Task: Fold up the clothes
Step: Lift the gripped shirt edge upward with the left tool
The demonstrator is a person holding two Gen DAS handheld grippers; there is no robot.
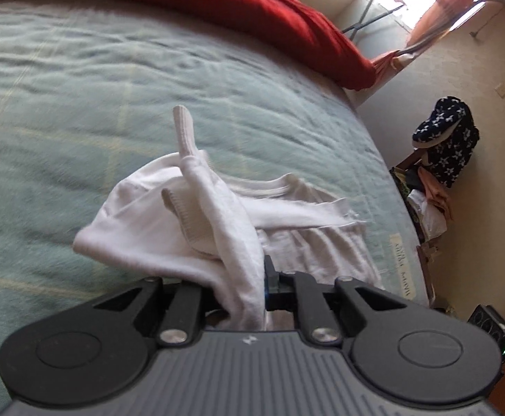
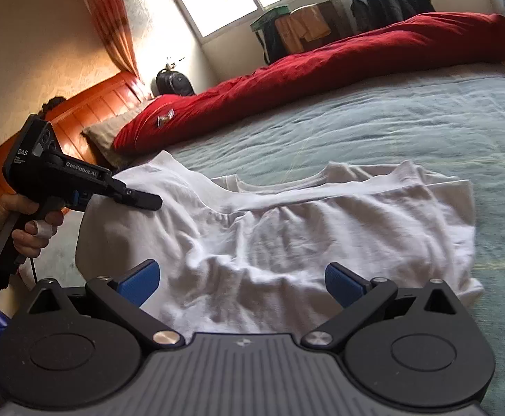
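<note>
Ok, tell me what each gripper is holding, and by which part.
The left gripper is shut on the white shirt, pinching a bunched fold at its side edge. The right gripper is open, holding nothing.

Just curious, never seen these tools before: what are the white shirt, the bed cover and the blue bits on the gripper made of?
The white T-shirt looks like soft, matte cotton knit: it wrinkles loosely and has ribbed hems. The green bedspread seems a woven, slightly nubby textile with pale stripes. The right gripper's blue finger pads look like ridged rubber or plastic; which one is unclear.
</note>
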